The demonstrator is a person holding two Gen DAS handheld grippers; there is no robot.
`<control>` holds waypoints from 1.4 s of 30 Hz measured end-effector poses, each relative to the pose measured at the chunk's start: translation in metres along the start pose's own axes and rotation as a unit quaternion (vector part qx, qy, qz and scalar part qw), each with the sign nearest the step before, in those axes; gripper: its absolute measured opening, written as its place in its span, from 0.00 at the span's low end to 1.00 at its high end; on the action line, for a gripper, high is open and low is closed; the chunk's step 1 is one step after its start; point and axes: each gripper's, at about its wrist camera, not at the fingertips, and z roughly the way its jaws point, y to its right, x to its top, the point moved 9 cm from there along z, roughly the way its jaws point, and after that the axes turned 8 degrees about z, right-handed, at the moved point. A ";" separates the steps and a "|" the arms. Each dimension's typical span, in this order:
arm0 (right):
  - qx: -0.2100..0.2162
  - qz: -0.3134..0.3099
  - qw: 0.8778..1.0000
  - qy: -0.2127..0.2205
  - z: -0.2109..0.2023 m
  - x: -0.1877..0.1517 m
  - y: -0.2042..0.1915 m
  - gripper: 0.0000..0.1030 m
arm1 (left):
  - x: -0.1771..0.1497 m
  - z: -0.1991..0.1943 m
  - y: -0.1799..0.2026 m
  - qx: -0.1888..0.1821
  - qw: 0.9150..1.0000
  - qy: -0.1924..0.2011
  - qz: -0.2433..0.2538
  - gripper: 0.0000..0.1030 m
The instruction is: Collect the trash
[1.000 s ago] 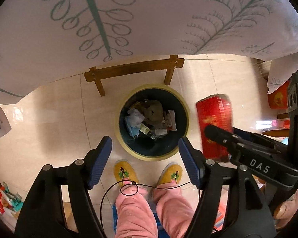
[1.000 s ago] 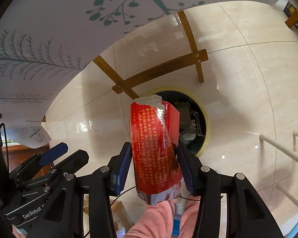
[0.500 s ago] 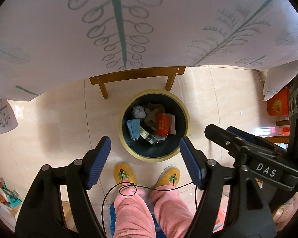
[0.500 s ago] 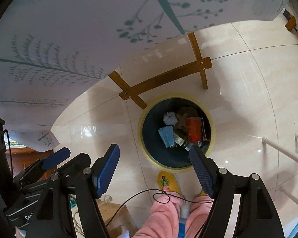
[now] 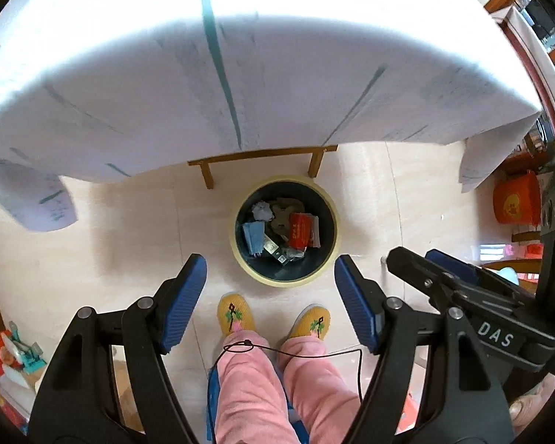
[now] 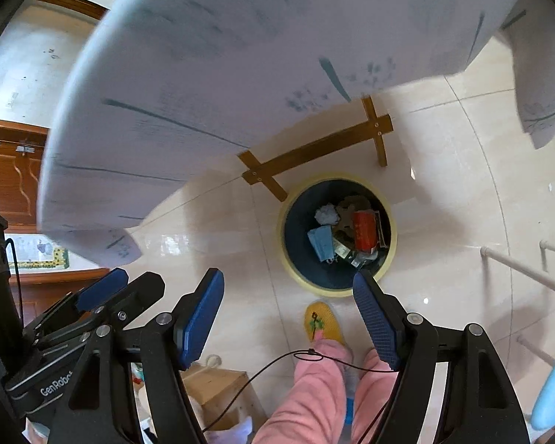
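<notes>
A dark round bin with a yellow rim [image 5: 240,259] [image 6: 393,236] stands on the tiled floor below both grippers. Inside lies a red packet [image 5: 299,230] [image 6: 364,230] among a blue face mask [image 5: 253,235] [image 6: 322,242], crumpled white paper and other scraps. My left gripper [image 5: 270,264] hangs high above the bin, pointing straight down, open and empty. My right gripper [image 6: 288,279] is also open with nothing between its blue pads [image 6: 373,318]. Its black body shows at the right of the left wrist view [image 5: 462,296].
A table with a white leaf-print cloth [image 5: 240,74] [image 6: 259,55] overhangs the far side, wooden braces [image 6: 314,151] under it. A person's pink trouser legs and yellow slippers [image 5: 235,312] stand just near the bin. An orange bucket [image 5: 516,203] sits at right, a cardboard box [image 6: 218,388] at left.
The red packet left the right gripper's jaws and dropped into the bin. Both grippers then rose, so the bin looks smaller and the tablecloth fills more of each view.
</notes>
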 end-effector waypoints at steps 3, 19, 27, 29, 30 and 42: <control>0.011 -0.007 1.000 0.005 -0.034 -0.006 -0.016 0.72 | 0.002 -0.040 0.002 0.005 1.000 0.011 -0.007 0.67; 0.066 -0.105 0.987 0.099 -0.266 0.001 -0.107 0.72 | 0.031 -0.266 0.044 0.049 0.990 0.135 0.005 0.67; 0.084 -0.150 0.973 0.156 -0.347 0.034 -0.141 0.72 | 0.064 -0.342 0.060 0.087 0.977 0.192 0.020 0.67; 0.084 -0.161 0.969 0.166 -0.361 0.042 -0.148 0.72 | 0.072 -0.354 0.062 0.092 0.975 0.200 0.022 0.67; 0.085 -0.166 0.967 0.171 -0.369 0.048 -0.152 0.72 | 0.078 -0.361 0.062 0.096 0.974 0.204 0.023 0.67; 0.035 -0.191 0.951 0.242 -0.411 0.144 -0.201 0.72 | 0.198 -0.404 0.030 0.105 0.966 0.230 0.048 0.67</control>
